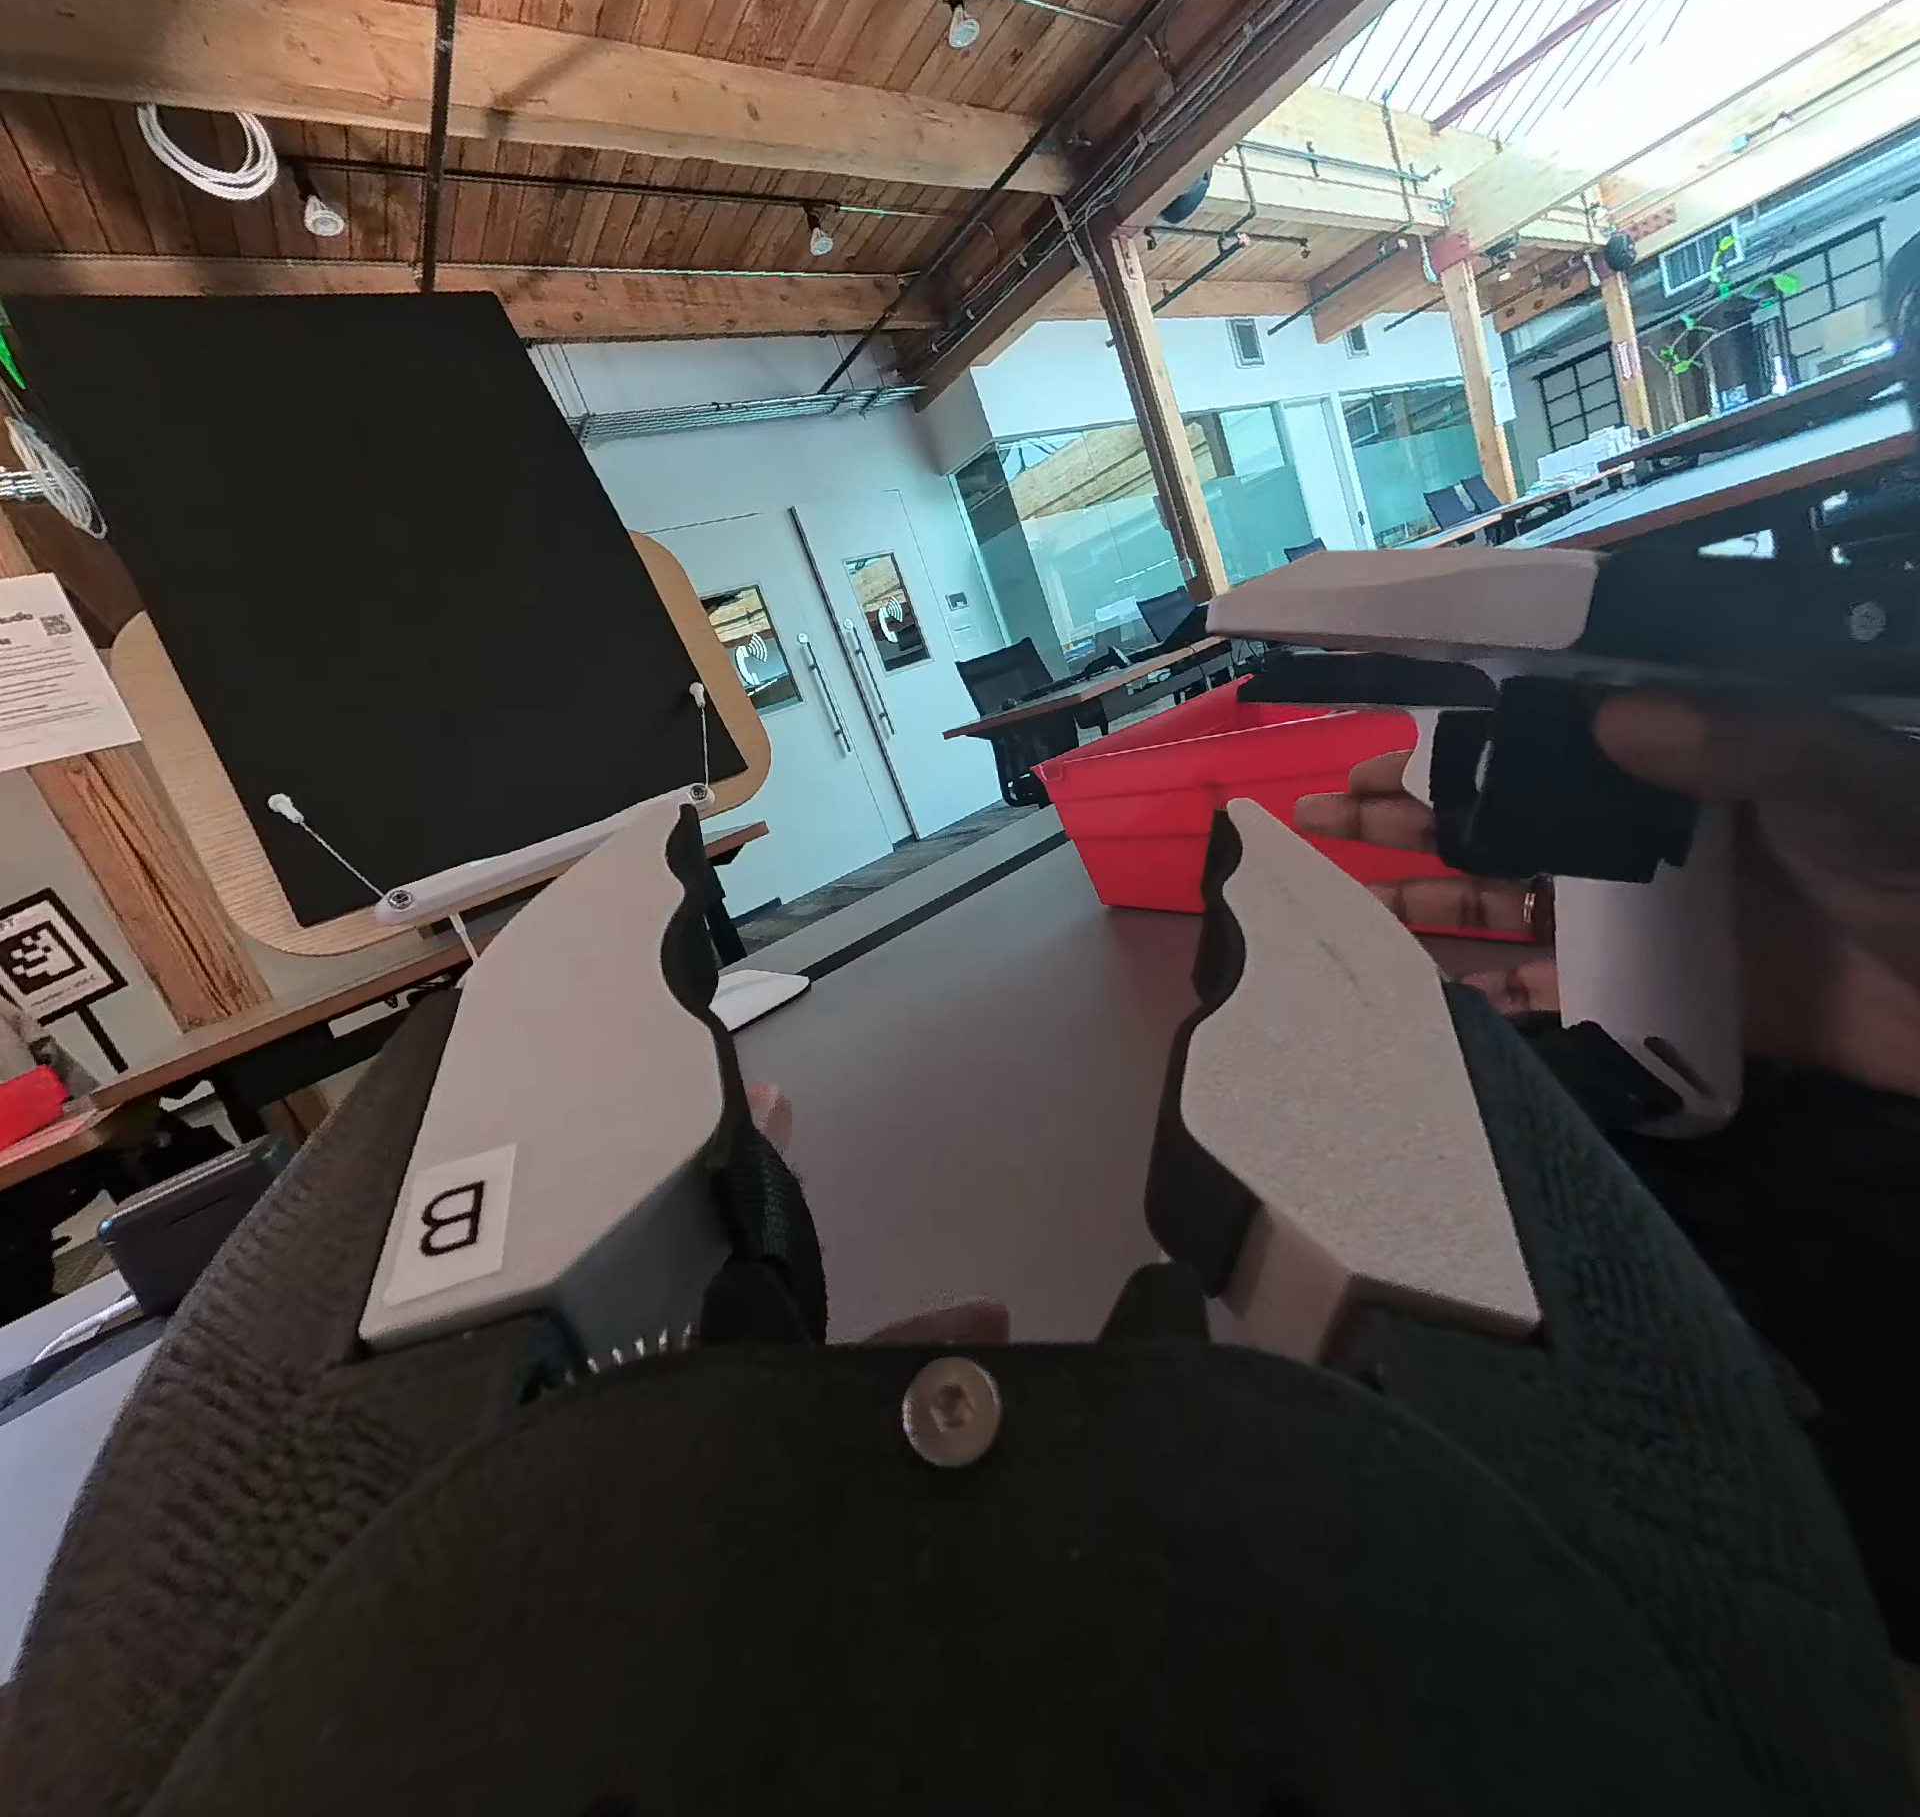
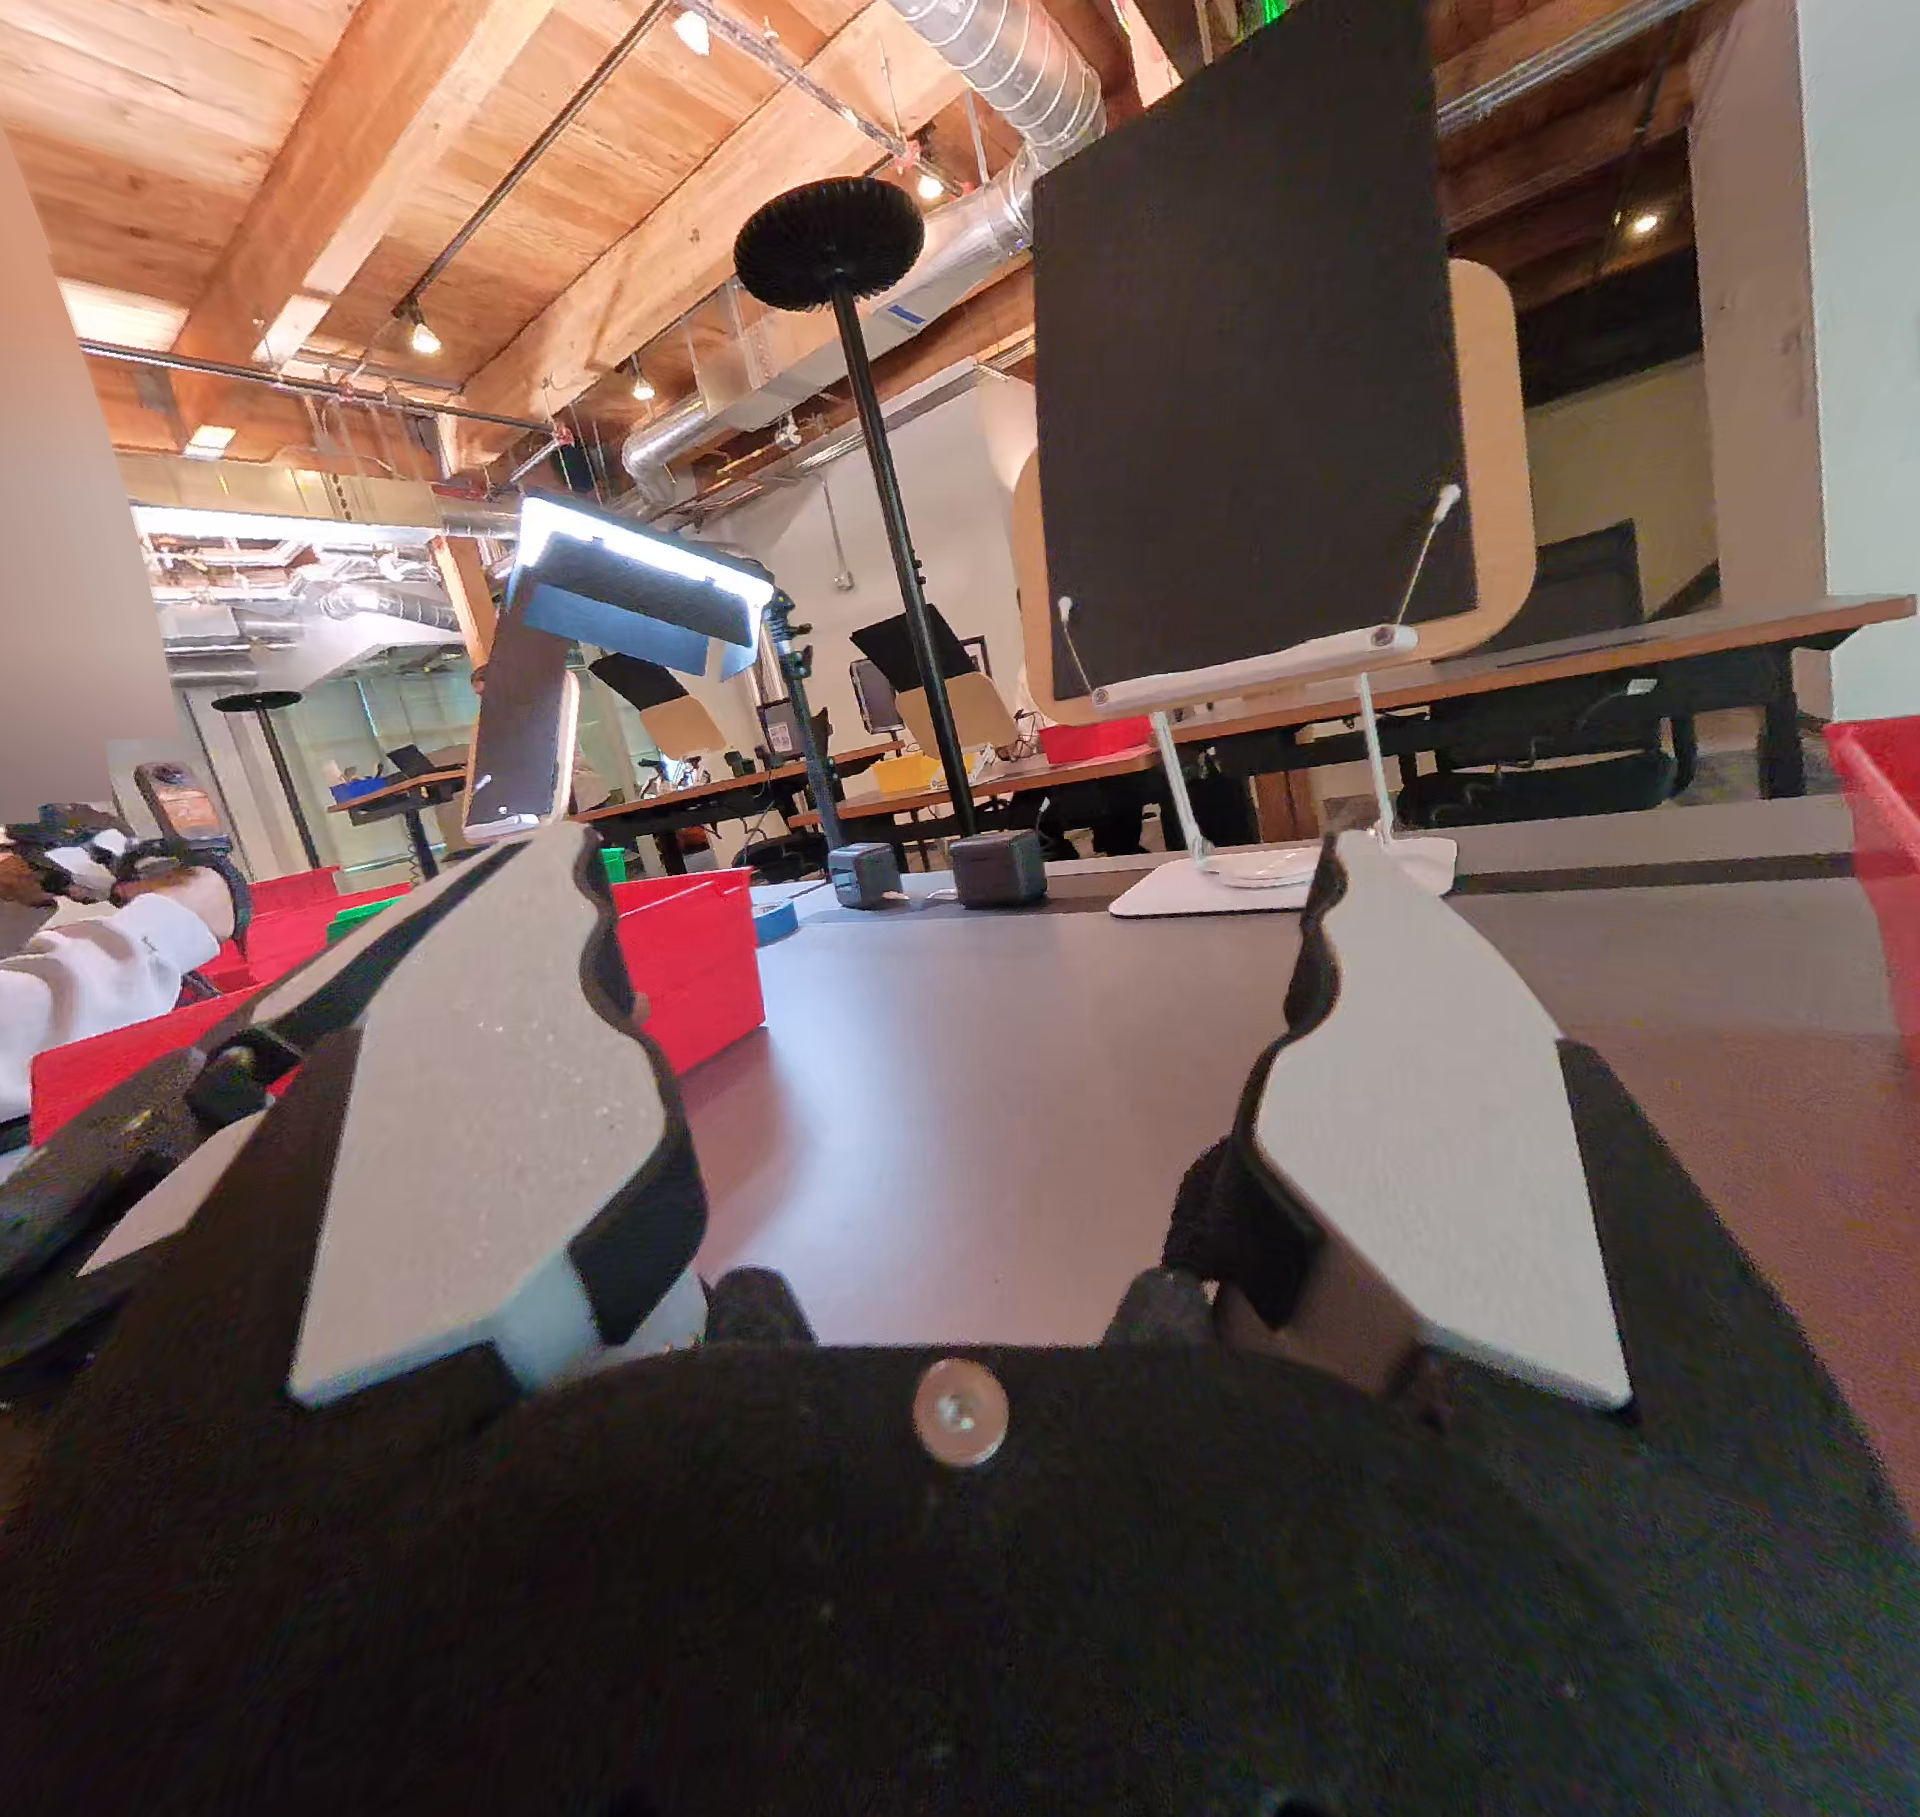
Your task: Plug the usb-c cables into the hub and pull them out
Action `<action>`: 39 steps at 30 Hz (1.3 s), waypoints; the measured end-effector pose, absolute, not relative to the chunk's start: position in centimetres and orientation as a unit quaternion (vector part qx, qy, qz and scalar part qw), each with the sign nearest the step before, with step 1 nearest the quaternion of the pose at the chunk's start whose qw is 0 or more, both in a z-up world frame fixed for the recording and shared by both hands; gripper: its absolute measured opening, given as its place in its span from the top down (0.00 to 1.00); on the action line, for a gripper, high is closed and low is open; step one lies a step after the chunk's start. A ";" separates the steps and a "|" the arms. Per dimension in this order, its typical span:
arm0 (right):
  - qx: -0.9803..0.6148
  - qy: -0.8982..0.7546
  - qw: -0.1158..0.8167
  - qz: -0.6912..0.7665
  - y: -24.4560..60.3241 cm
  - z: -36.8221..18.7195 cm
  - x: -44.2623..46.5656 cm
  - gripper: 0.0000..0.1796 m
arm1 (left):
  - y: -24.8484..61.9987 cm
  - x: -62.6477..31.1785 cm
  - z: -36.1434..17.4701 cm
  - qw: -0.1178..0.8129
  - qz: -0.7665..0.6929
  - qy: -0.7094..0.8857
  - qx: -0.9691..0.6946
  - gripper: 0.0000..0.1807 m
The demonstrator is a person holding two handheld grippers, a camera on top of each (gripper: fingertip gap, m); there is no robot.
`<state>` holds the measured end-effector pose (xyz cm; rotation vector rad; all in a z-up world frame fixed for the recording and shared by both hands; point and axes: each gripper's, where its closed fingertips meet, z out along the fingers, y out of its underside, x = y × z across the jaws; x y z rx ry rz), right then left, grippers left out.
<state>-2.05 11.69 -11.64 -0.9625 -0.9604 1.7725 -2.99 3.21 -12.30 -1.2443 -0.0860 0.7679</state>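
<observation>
Left gripper [image 1: 951, 822] and right gripper [image 2: 961, 853]: fingers spread, nothing held, low over dark table [image 2: 997, 1040]. Hub, USB-C cables: not identifiable. Red bin [image 1: 1195, 811] ahead.

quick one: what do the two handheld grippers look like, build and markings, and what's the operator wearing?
Both grippers, left gripper and right gripper, match: pale grey fingers with wavy black pads, black textured body, silver hex screw. The left carries a white letter sticker. A white sleeve shows.
</observation>
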 end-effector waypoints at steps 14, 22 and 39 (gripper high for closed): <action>-0.358 -0.411 0.462 0.700 10.6 -11.5 -1.7 0.33 | -0.4 -0.4 -6.8 0.758 0.372 -0.026 -0.534 0.52; -0.346 -0.419 0.475 0.692 10.2 -11.4 -1.6 0.35 | -21.9 -8.9 -6.5 0.577 0.491 -0.365 -0.542 0.56; -0.317 -0.441 0.498 0.677 9.1 -11.4 -1.2 0.37 | -32.1 -13.4 -24.8 0.183 0.204 -0.619 -0.736 0.71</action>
